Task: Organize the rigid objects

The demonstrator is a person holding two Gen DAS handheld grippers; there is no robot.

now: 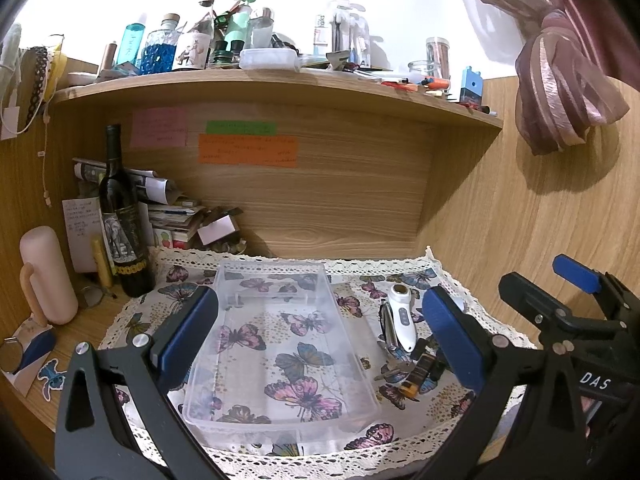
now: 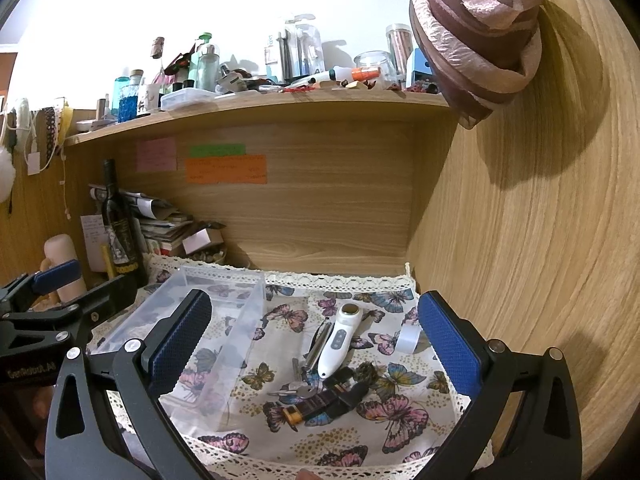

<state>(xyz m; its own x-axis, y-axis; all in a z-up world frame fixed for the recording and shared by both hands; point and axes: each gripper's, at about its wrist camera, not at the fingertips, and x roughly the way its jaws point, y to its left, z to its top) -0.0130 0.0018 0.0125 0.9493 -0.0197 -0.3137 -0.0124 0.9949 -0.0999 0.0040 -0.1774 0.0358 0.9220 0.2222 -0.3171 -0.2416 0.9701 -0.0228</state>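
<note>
A clear plastic box [image 1: 280,336] lies empty on the butterfly cloth [image 1: 360,440], between the open fingers of my left gripper [image 1: 320,332]. To its right lie a white handheld device [image 1: 402,320], a silver metal tool [image 1: 387,326], keys [image 1: 394,372] and a dark watch [image 1: 420,372]. In the right wrist view my right gripper [image 2: 316,340] is open and empty above the white device [image 2: 340,338], the metal tool [image 2: 318,344], the keys [image 2: 298,390], the watch [image 2: 324,402] and a roll of clear tape [image 2: 408,340]. The box [image 2: 208,332] sits to the left there.
A wine bottle [image 1: 122,220], a pink bottle [image 1: 48,276] and stacked papers [image 1: 172,212] stand at the back left. A crowded shelf [image 1: 280,80] hangs above. A wooden wall [image 2: 520,240] closes the right side, with a tied curtain [image 2: 476,32] above.
</note>
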